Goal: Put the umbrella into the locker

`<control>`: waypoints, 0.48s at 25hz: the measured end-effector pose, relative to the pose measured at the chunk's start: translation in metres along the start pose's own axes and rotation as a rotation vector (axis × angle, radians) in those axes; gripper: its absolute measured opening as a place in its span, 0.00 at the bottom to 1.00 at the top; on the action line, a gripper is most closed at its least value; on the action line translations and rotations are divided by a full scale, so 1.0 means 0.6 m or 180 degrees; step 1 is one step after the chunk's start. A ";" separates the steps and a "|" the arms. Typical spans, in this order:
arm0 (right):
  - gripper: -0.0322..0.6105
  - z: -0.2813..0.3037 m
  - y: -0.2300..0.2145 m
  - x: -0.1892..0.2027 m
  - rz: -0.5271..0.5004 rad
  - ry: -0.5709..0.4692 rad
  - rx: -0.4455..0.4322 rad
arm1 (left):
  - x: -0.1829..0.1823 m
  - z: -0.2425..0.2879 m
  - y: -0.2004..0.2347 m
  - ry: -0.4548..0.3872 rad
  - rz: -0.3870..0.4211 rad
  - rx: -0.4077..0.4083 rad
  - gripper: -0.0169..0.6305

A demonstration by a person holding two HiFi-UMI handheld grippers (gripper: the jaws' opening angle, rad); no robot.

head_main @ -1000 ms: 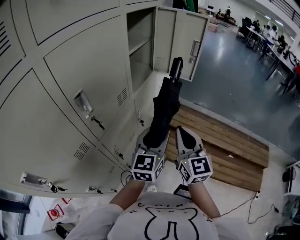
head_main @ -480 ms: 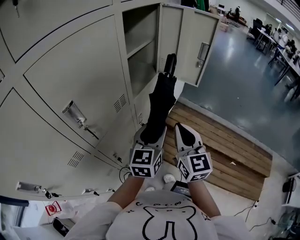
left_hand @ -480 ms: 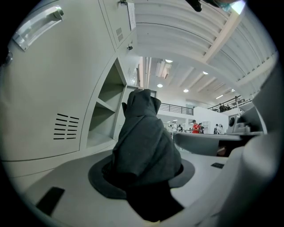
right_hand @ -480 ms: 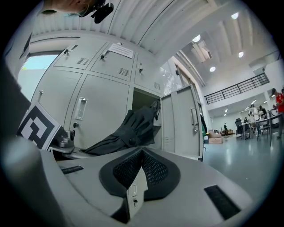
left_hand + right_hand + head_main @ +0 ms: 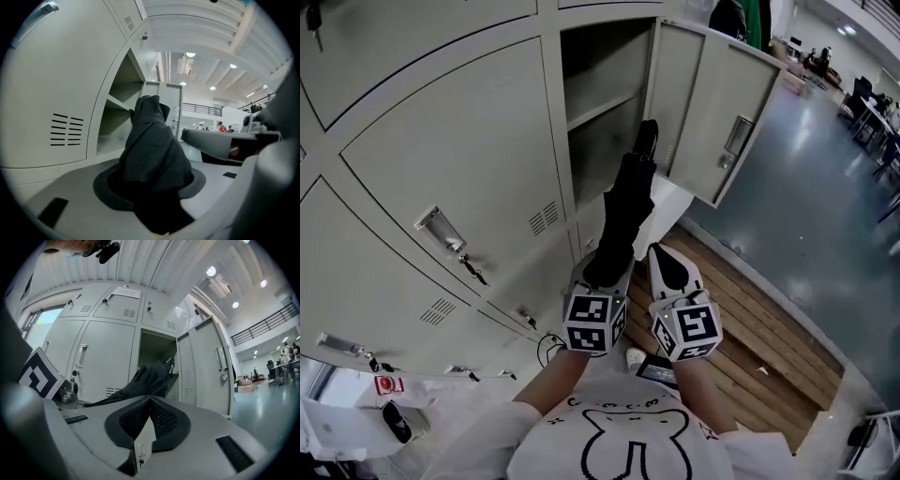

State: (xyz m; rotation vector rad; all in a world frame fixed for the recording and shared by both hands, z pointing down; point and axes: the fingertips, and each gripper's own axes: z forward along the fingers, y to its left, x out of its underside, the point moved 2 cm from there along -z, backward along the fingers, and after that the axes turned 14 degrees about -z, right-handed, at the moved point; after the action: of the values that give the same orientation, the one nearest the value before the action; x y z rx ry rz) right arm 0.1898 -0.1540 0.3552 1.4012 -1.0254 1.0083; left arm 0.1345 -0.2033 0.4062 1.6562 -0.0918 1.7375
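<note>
1. L gripper (image 5: 602, 274) was clamped on the folded black umbrella (image 5: 626, 208), w/ fabric bunched between its jaws. In the left gripper view the cloth (image 5: 152, 150) filled the gap between both pads.
2. R gripper (image 5: 664, 259) had its jaws together w/ nothing between them. In the right gripper view the pads (image 5: 161, 420) met at the tip.
3. The two grippers sat side by side, R just beside L. R was not touching the umbrella.
4. The umbrella ran up and away from L gripper, and its far end lay over the mouth of the open locker (image 5: 602, 141), below the inner shelf (image 5: 602, 106). Couldn't tell if that end was past the threshold.
5. The right gripper view showed the umbrella (image 5: 145, 379) slanting toward the same dark opening.
6. Locker door (image 5: 727, 117) was swung wide to the right of the opening, handle facing out.
7. Neighbouring lockers were shut. The nearest closed door (image 5: 441, 159) had a handle and vent slots, w/ a key in the lock below the handle.
8. A wooden slat platform (image 5: 769, 328) lay on the floor under the grippers, to the right of the locker bank.
</note>
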 end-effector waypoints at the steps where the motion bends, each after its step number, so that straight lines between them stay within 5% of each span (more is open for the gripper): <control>1: 0.09 0.008 -0.009 0.002 -0.0001 -0.0014 -0.0052 | -0.001 0.010 0.001 0.0000 -0.0027 -0.0061 0.35; 12: 0.09 0.073 -0.102 0.031 0.0052 -0.0153 -0.0497 | -0.004 0.112 0.034 0.0170 -0.0315 -0.0905 0.35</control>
State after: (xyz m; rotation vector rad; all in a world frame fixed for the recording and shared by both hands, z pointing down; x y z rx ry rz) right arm 0.2552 -0.1955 0.3539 1.2960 -1.1280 0.8903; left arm 0.1800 -0.2538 0.4237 1.3843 -0.2180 1.6107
